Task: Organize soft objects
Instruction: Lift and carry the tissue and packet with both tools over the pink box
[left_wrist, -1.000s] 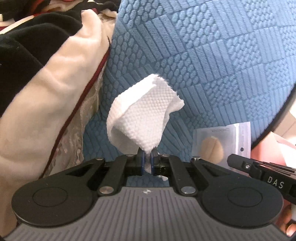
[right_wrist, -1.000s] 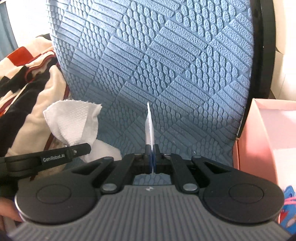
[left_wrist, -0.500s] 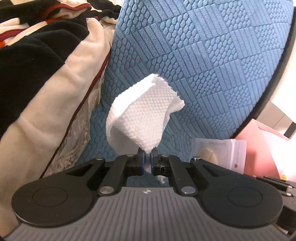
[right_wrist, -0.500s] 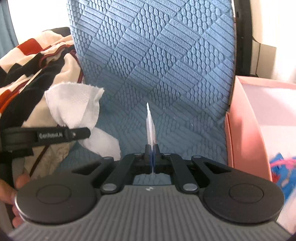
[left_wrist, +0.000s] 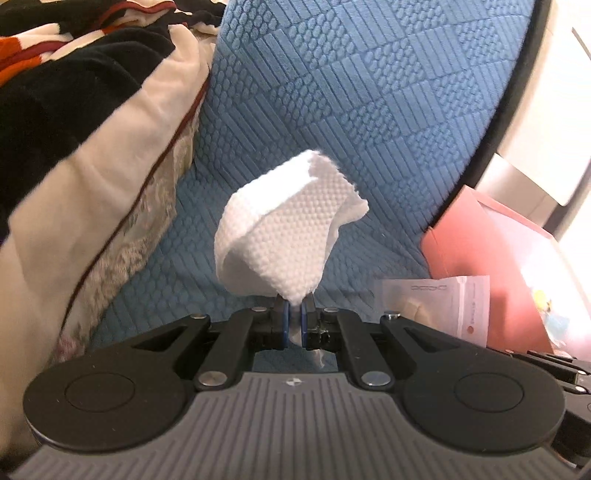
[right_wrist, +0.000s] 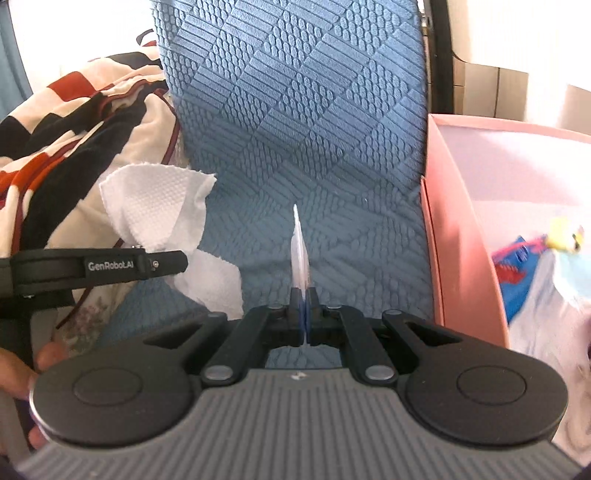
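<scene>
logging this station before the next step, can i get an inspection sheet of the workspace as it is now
surface: blue quilted cushion, bare in the middle.
job's things: white tissue held in the left gripper; thin clear packet held edge-on in the right gripper.
clutter: black, cream and red blanket heaped on the left.
grippers: both shut on their items, held above the cushion.
cables: nothing seen.
surroundings: pink box on the right, holding colourful items too blurred to name.

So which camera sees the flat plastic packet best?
The left wrist view. There the packet shows its broad face, printed label and a pale round thing inside, partly behind the left gripper. The right wrist view sees it only edge-on, a thin sliver pinched in the right gripper.
</scene>
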